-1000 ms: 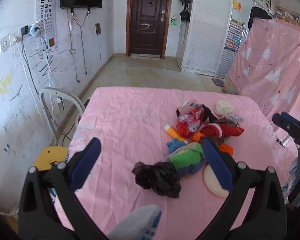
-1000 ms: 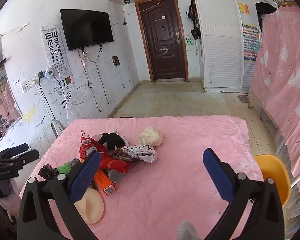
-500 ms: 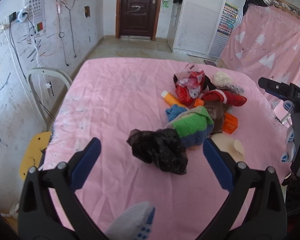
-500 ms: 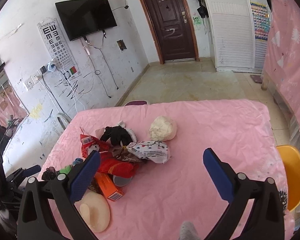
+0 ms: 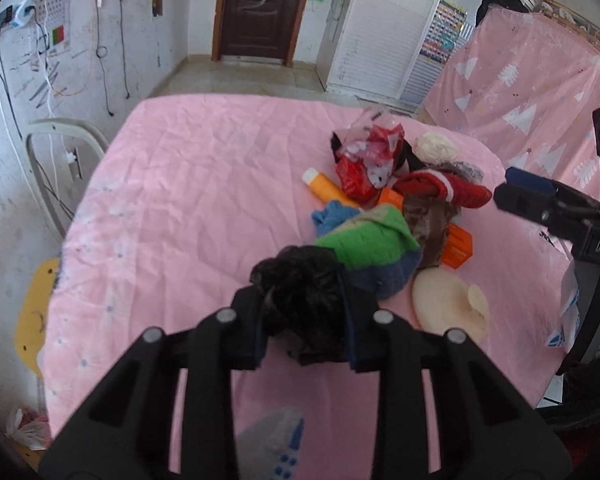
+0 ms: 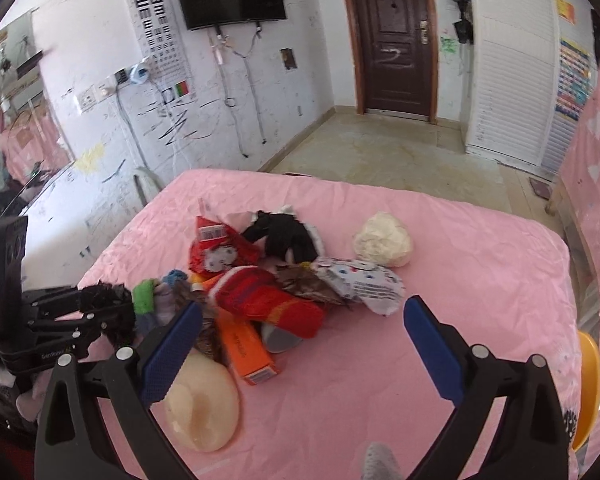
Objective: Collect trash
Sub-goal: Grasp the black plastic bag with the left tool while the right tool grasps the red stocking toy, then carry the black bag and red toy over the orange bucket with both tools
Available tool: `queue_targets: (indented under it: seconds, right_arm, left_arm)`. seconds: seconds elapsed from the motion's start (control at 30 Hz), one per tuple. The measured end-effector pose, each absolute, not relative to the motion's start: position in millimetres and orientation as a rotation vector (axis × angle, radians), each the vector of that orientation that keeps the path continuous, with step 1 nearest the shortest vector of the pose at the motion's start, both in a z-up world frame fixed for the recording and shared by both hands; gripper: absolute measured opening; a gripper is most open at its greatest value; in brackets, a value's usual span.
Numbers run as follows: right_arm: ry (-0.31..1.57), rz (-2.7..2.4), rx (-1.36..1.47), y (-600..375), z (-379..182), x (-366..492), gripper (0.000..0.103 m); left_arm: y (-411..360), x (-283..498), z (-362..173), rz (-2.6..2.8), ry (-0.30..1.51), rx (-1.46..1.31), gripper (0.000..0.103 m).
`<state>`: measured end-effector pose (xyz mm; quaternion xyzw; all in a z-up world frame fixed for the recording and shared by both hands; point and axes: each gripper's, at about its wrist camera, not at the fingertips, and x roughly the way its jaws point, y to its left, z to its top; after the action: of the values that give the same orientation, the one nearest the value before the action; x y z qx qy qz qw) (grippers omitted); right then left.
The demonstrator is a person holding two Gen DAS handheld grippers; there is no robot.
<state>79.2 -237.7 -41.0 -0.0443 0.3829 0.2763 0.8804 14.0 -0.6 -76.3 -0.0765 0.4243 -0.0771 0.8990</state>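
Observation:
A heap of trash lies on the pink table (image 5: 188, 200). My left gripper (image 5: 304, 330) is shut on a crumpled black plastic bag (image 5: 300, 280) at the near edge of the heap; it also shows in the right wrist view (image 6: 108, 308). Behind the bag lie a green and blue sock (image 5: 372, 248), an orange tube (image 5: 326, 188), red wrappers (image 5: 364, 160), an orange box (image 6: 248, 350) and a white paper wad (image 6: 384, 238). My right gripper (image 6: 300, 340) is open and empty, hovering above the heap's near side.
A beige round lid (image 6: 202, 402) lies at the table's near edge. A white chair (image 5: 60, 148) and a yellow stool (image 5: 34, 312) stand left of the table. Another yellow seat (image 6: 588, 384) stands at the right. A pink curtain (image 5: 520, 80) hangs at the far right.
My left gripper has moved forward to the black bag and closed on it. My right gripper has come lower and nearer to the heap and stays open.

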Motion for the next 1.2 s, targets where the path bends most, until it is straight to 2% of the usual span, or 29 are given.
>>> queue_targets:
  seconds: [0.07,0.1,0.3,0.37,0.43,0.53,0.83,1.2]
  right_arm:
    - [0.804,0.593,-0.117,-229.7,-41.5,78.8,0.07]
    - [0.81,0.6,-0.126,-226.0,-43.0,79.3,0.067]
    - [0.866,0.59,-0.15,-214.2,-61.8,88.0,0.035]
    - [0.873,0.582,-0.155,-212.9,-66.4,89.4,0.016]
    - [0.867,0.578,-0.138,-216.7,-66.1,88.3,0.004]
    - [0.846,0.614,-0.082,-225.0,-58.7,81.7,0.001]
    - [0.738,0.693,0.106,-273.8,-21.9,60.5,0.001]
    - [0.685,0.659,0.284,-360.3,-14.5,54.2,0.002]
  left_arm:
    - [7.2,11.7,-69.6,-0.138,0.859,-0.171,0.027]
    - [12.8,10.3,-66.3,-0.13,0.849,-0.181,0.027]
    - [29.3,5.2,-54.1,-0.081,0.811,-0.197,0.027]
    - [30.3,3.1,-52.5,-0.076,0.806,-0.199,0.027]
    - [30.1,2.1,-51.4,-0.077,0.805,-0.201,0.027]
    - [29.2,1.7,-48.6,-0.077,0.798,-0.192,0.027]
    - [-6.0,6.4,-17.1,-0.109,0.732,-0.146,0.027]
    - [-100.4,24.0,16.0,-0.235,0.674,-0.057,0.027]
